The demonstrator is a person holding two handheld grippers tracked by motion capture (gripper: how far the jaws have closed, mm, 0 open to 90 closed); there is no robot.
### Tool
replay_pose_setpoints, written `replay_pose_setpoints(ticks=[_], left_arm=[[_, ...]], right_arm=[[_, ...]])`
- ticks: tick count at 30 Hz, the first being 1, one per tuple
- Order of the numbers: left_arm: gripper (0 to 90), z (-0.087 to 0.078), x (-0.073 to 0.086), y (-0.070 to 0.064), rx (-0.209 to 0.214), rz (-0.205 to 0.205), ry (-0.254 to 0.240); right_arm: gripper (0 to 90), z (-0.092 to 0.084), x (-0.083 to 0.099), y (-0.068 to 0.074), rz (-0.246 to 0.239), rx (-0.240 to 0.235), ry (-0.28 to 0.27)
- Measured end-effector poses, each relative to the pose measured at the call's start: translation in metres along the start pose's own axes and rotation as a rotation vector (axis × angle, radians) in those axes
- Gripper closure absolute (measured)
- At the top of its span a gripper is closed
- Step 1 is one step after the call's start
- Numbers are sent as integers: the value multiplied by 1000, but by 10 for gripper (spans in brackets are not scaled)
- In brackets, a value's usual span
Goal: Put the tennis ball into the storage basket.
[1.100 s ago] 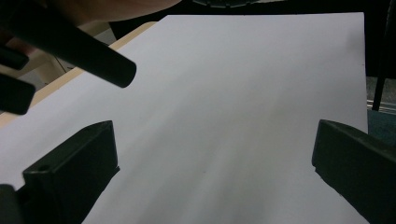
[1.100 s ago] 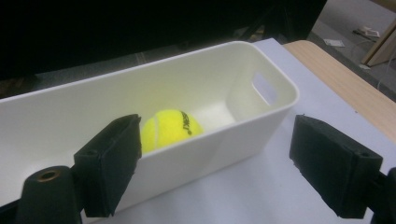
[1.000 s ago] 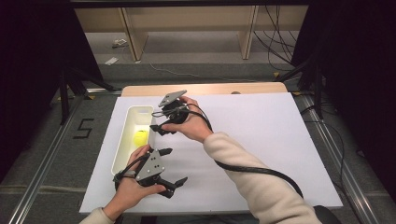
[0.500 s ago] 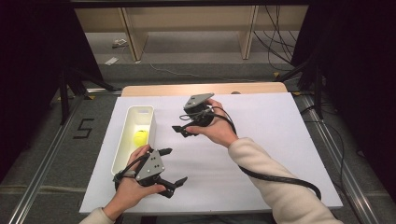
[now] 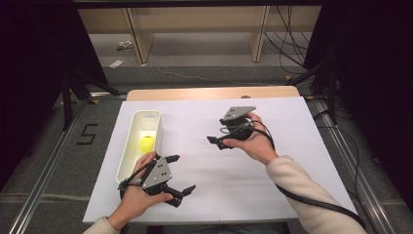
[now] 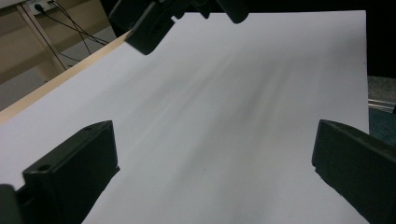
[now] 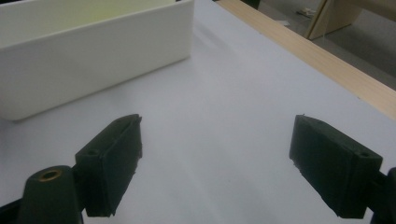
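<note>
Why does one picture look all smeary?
The left gripper view is motion-blurred: streaks run across the white table cover. The right gripper view is sharper on the white bin. The high view is dark at its edges.

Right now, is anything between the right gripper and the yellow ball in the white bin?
Only the bin's own near wall. The right gripper, jaws open, faces the white bin across bare white table cover. The yellow ball lies inside, so approach from above.
</note>
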State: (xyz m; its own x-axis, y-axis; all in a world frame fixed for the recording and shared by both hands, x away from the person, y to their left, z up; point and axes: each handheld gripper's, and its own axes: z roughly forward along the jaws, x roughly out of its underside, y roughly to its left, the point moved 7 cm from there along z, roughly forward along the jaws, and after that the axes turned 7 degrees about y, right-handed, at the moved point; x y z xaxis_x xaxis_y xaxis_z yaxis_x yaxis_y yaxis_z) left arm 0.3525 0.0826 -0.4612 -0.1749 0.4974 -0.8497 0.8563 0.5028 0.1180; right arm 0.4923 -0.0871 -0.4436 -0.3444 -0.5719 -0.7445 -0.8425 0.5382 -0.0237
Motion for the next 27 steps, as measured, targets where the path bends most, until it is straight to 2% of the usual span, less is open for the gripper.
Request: replay_pose_setpoints(ticks=[11, 27], left_arm=[[0, 1, 1, 1, -11, -4, 2], [0, 0, 1, 3, -20, -7, 1]], right_arm=[[176, -38, 49, -15, 51, 53, 10], [176, -74, 90, -27, 122, 107, -3]])
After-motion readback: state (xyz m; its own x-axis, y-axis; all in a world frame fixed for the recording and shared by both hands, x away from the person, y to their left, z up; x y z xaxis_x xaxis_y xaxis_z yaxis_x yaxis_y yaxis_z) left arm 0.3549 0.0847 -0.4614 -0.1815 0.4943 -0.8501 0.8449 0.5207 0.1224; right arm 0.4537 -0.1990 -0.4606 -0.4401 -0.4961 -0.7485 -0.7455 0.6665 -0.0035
